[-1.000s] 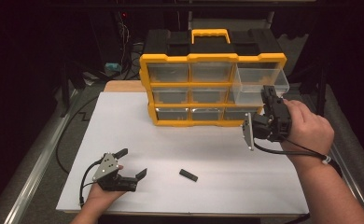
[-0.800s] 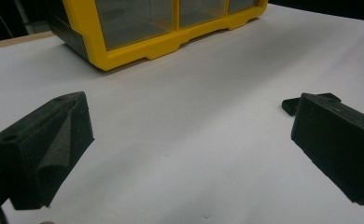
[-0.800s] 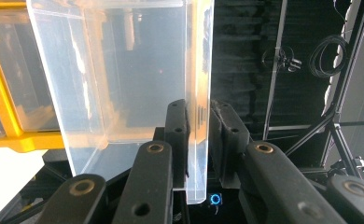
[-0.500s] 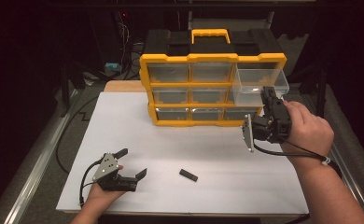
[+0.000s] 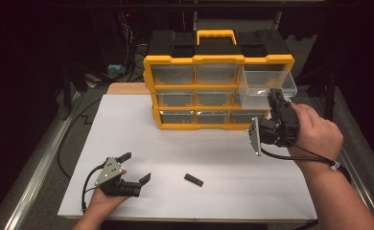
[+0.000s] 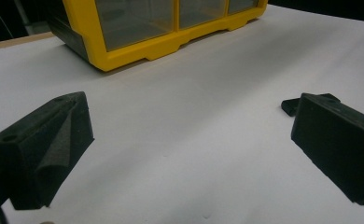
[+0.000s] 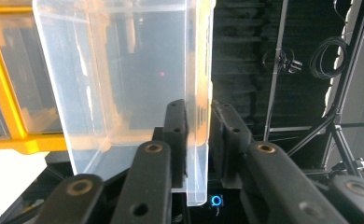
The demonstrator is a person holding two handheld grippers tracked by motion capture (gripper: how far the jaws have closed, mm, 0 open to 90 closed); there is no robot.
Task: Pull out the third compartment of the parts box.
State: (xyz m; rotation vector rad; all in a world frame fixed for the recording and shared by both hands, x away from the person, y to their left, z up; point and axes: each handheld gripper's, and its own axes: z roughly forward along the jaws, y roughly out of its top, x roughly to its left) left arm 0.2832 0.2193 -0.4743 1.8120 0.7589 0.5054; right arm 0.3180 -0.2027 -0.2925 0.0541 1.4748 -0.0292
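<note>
nearest the person, well in front of the yellow organizer (image 5: 217, 91), the left gripper (image 5: 133, 167) rests on the white surface (image 5: 223, 158), fingers spread wide and empty. just to its right lies a small black part (image 5: 193, 179), not yet picked up. farther off, at the organizer's top right corner, the clear drawer (image 5: 267, 85) stands pulled out. the right gripper (image 7: 199, 135) has its fingers about the drawer's front wall; they have just eased apart slightly. loading the part looks like what's left.
</note>
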